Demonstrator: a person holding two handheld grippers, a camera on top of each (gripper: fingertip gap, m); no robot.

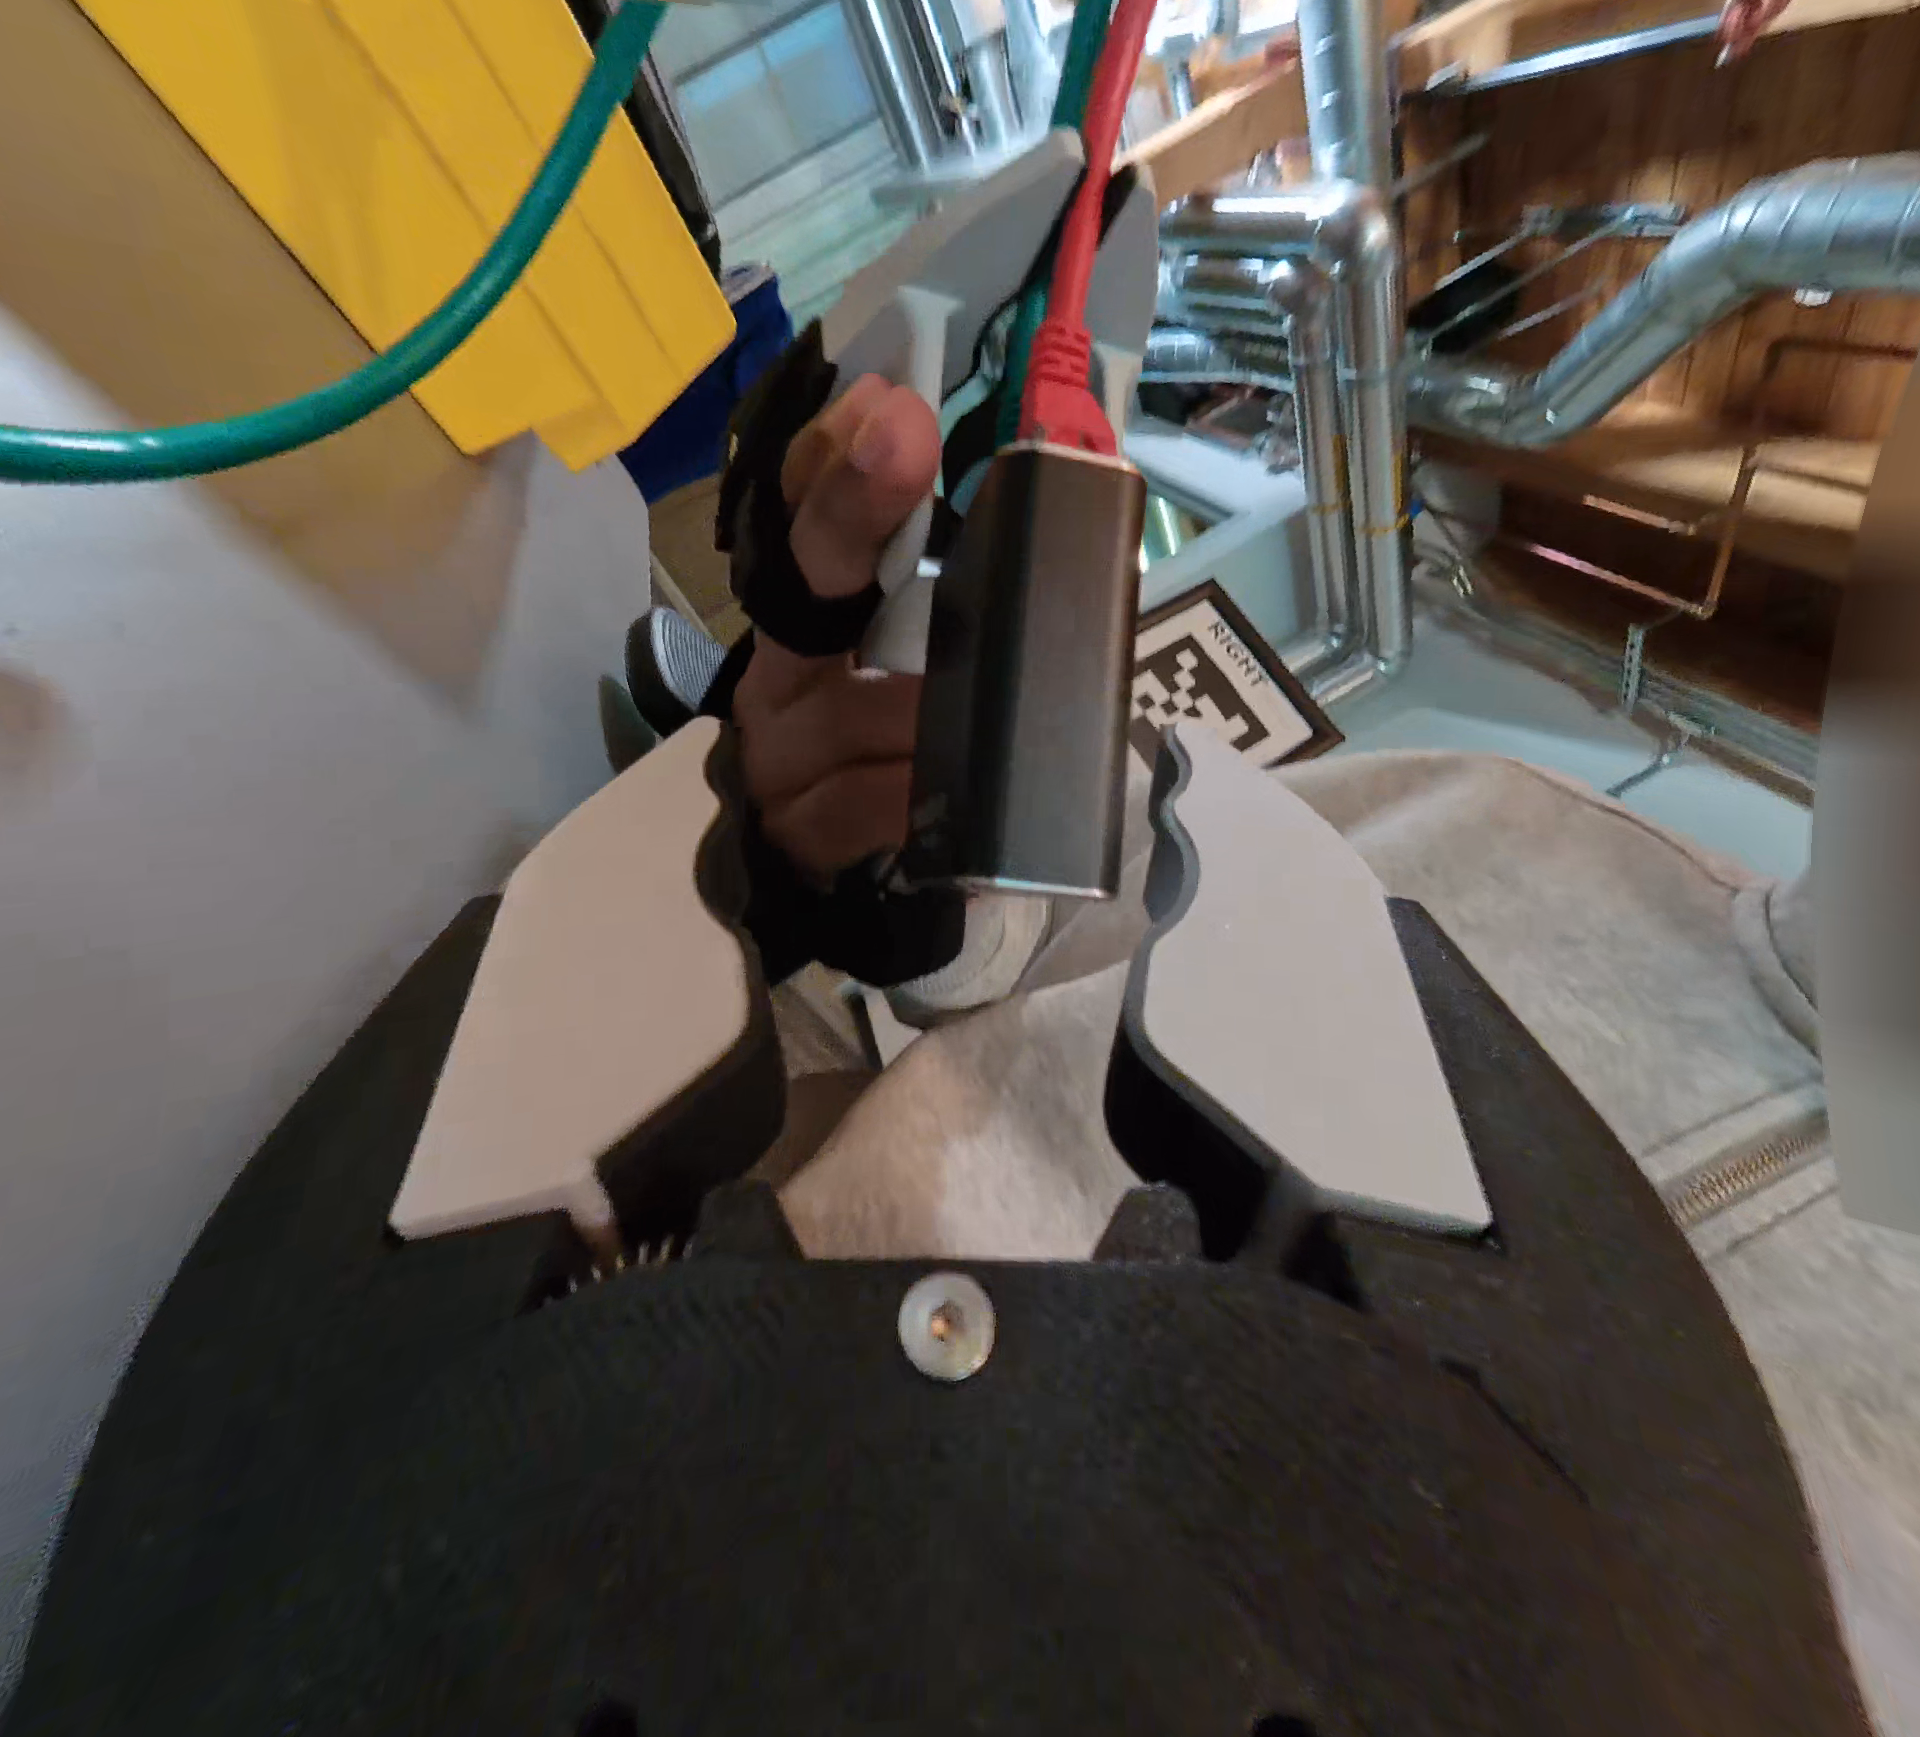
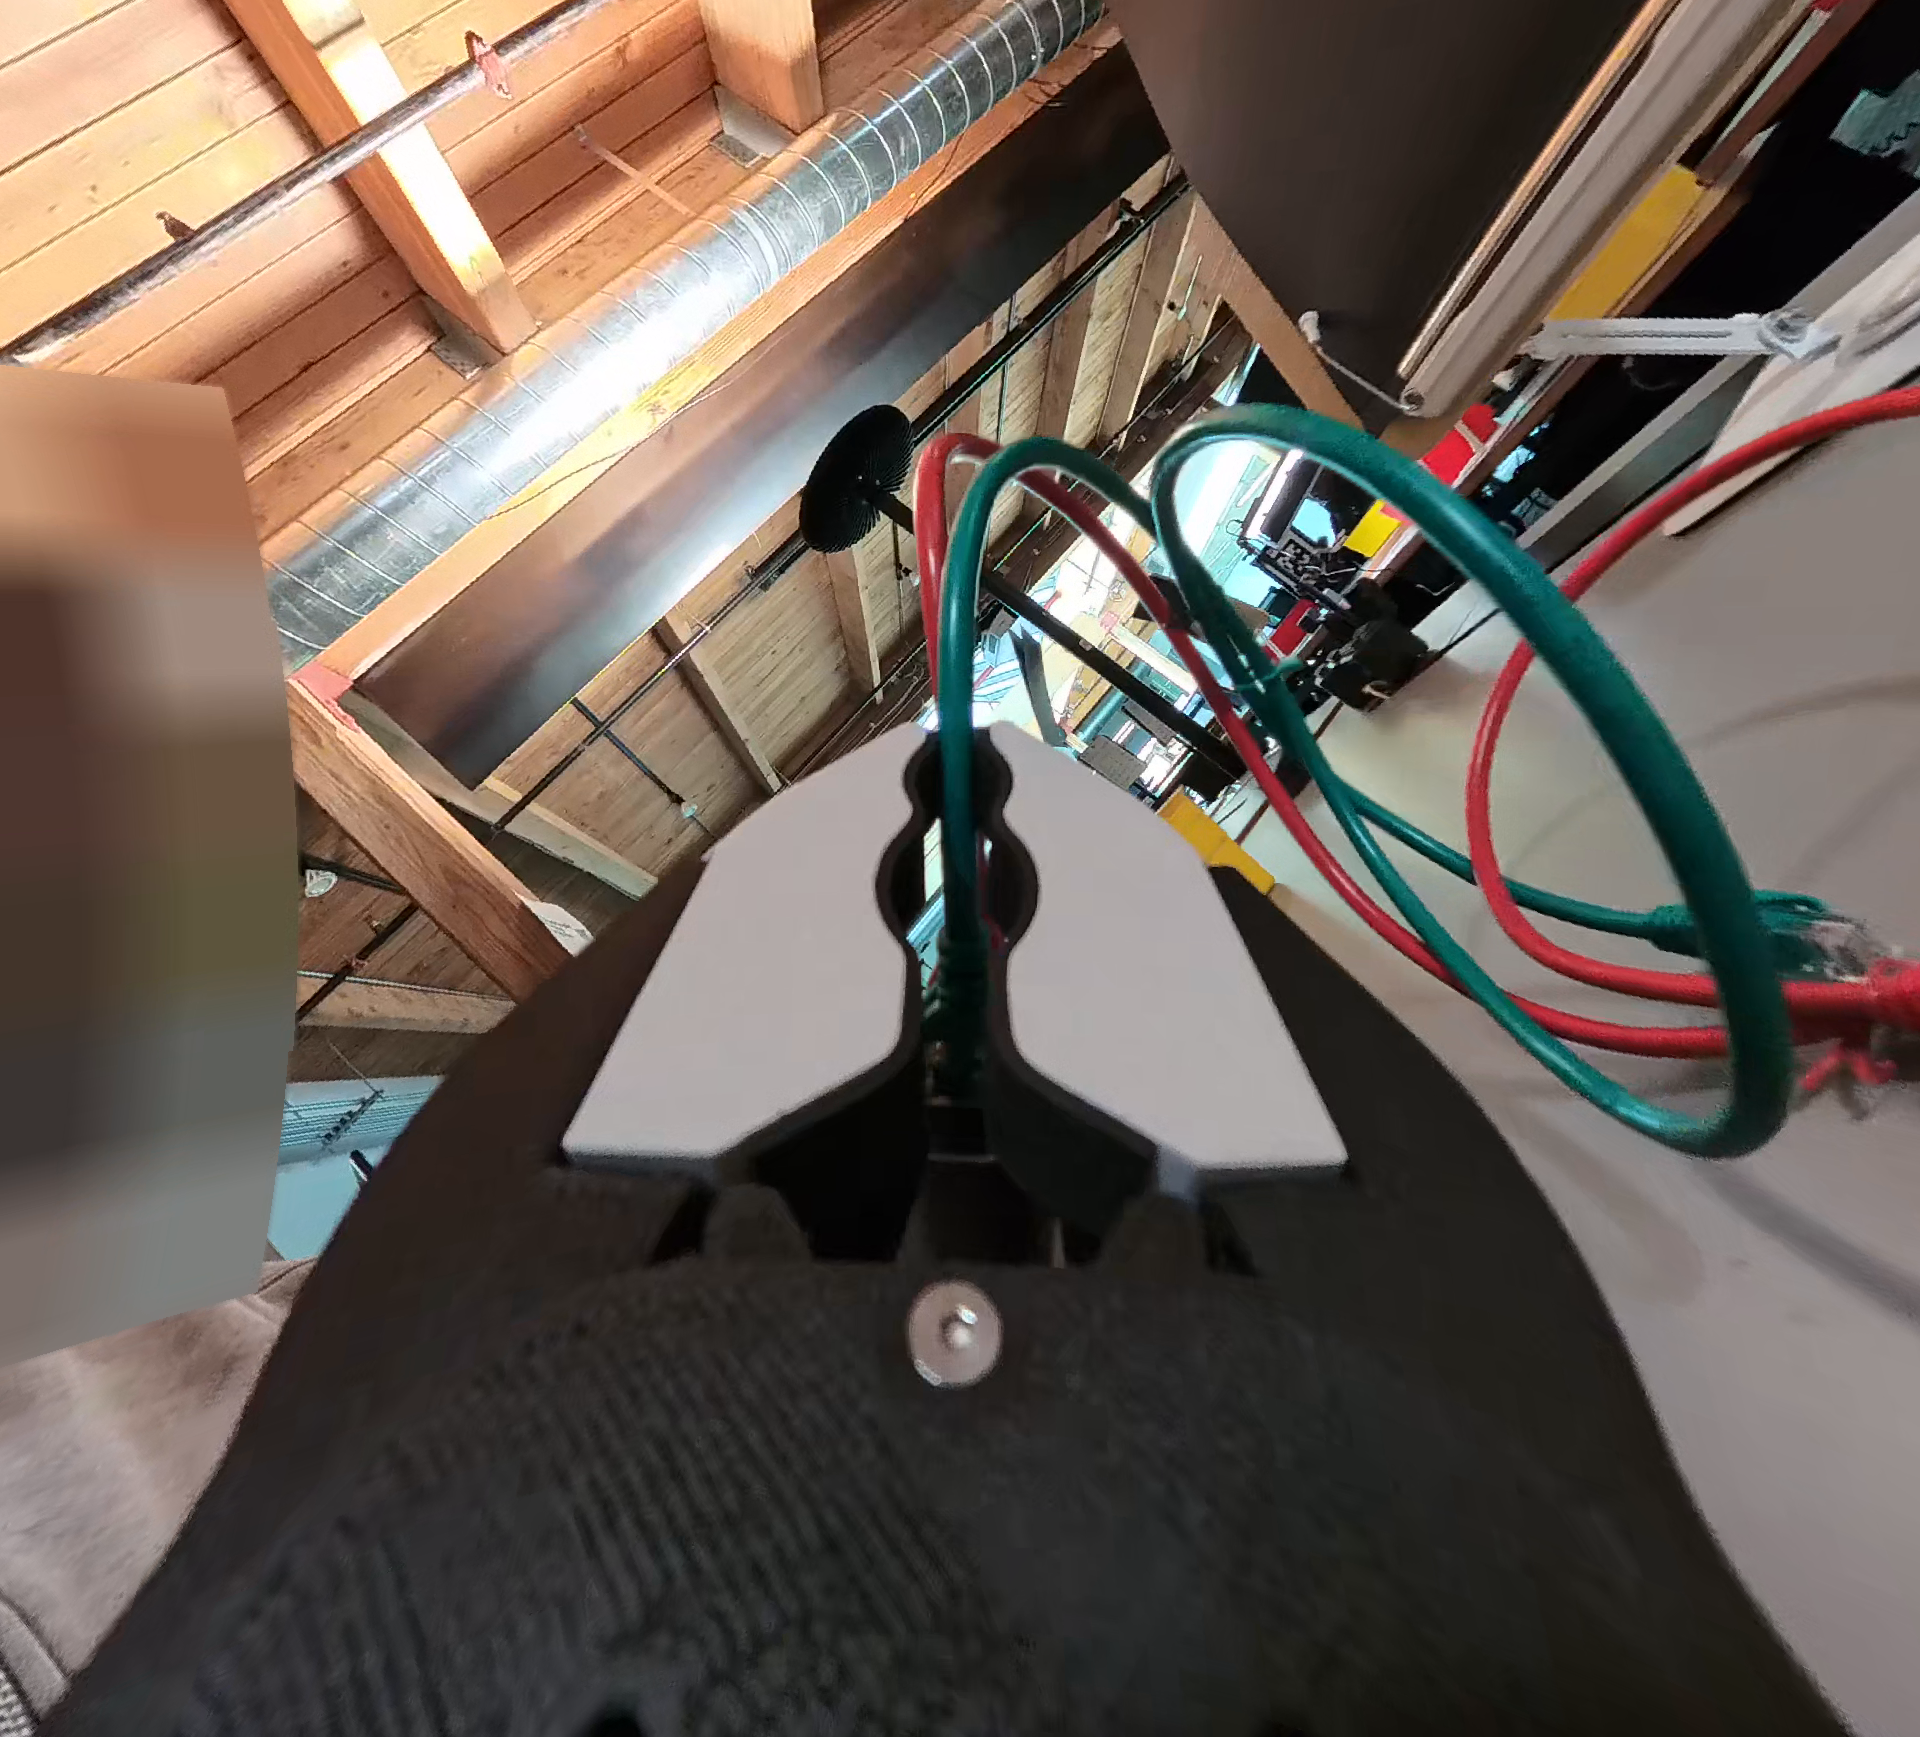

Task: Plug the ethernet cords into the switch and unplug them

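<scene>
In the left wrist view, the dark metal switch [image 1: 1029, 669] hangs upright, with the red cord [image 1: 1081, 316] plugged into its top and a green cord [image 1: 1023, 357] behind it. My left gripper [image 1: 945, 752] is open, its fingertips either side of the switch's lower end and the left one well apart from it. My right gripper [image 1: 1039, 233], held by a gloved hand [image 1: 842, 607], closes around the cords just above the switch. In the right wrist view my right gripper [image 2: 961, 731] is shut on the green cord [image 2: 961, 856], with the red cord [image 2: 1226, 721] behind it. Both cords loop right to loose plugs [image 2: 1839, 949].
A yellow bin [image 1: 364, 129] stands at upper left beside a white tabletop [image 1: 208, 752], which also shows in the right wrist view [image 2: 1662, 1375]. A person's beige sweater [image 1: 1455, 1012] fills the lower right. Metal ducts [image 1: 1662, 285] and wooden beams [image 2: 416, 160] lie behind.
</scene>
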